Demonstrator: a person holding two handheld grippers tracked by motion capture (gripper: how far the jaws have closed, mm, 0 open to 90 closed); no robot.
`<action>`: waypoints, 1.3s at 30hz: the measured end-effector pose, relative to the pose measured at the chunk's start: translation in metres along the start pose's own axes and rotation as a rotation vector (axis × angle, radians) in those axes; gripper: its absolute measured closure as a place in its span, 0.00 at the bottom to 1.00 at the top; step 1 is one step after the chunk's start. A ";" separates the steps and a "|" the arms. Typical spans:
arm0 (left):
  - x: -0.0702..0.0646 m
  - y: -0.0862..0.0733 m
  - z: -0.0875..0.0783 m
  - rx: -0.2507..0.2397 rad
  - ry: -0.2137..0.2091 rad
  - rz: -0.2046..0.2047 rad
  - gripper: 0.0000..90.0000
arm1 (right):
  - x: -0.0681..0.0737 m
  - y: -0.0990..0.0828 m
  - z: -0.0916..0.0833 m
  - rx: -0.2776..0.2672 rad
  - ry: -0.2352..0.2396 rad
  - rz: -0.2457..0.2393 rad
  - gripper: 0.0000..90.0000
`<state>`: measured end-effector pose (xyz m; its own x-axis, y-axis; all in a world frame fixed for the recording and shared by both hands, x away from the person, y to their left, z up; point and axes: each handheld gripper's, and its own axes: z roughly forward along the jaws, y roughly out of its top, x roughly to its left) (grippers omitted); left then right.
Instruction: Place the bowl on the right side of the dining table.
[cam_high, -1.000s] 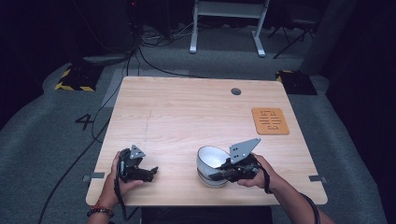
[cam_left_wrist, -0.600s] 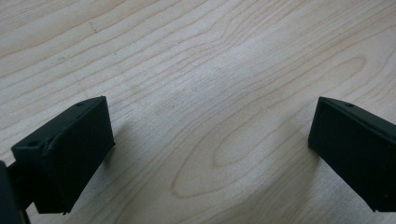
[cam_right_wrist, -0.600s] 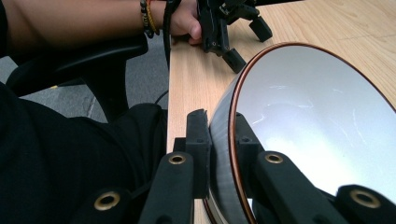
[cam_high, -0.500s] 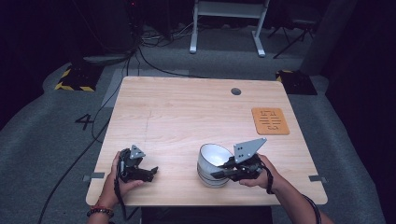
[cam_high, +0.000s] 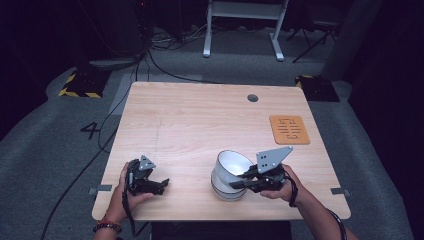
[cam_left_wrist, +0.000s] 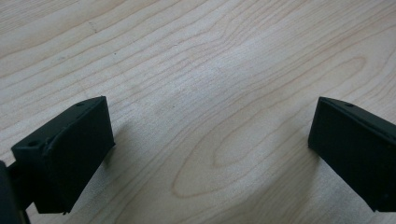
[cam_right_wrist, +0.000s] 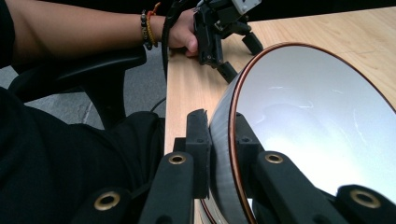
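High view: my right gripper (cam_high: 239, 184) clamps the rim of the top bowl (cam_high: 232, 164), tilted on a stack of bowls (cam_high: 226, 189) near the front edge of the worktop (cam_high: 200, 120); its white inside is empty and faces up and away from me. My left gripper (cam_high: 162, 184) rests well apart. An orange mat (cam_high: 289, 129) lies farther back.

Left gripper view: jaws spread wide over bare wood, grasping nothing.

Right gripper view: pads (cam_right_wrist: 198, 140) pinch the bowl's brown-edged rim (cam_right_wrist: 233, 116), one inside, one outside; the left gripper (cam_right_wrist: 240, 58) shows beyond.
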<state>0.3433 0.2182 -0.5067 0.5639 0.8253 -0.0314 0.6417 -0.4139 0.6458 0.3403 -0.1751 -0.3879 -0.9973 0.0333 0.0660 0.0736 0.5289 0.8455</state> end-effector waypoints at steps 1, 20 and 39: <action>0.000 0.000 0.000 0.000 0.000 0.000 0.00 | 0.000 0.000 -0.004 -0.005 -0.011 -0.001 0.91; 0.000 0.000 0.000 0.000 0.000 0.000 0.00 | -0.008 -0.006 -0.051 -0.056 -0.143 0.021 0.90; 0.000 0.000 0.000 0.000 0.000 0.000 0.00 | -0.017 -0.024 -0.072 -0.047 -0.254 0.050 0.91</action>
<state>0.3433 0.2183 -0.5067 0.5641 0.8251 -0.0313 0.6416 -0.4141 0.6457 0.3556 -0.2494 -0.3708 -0.9616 0.2737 -0.0219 0.1173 0.4817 0.8684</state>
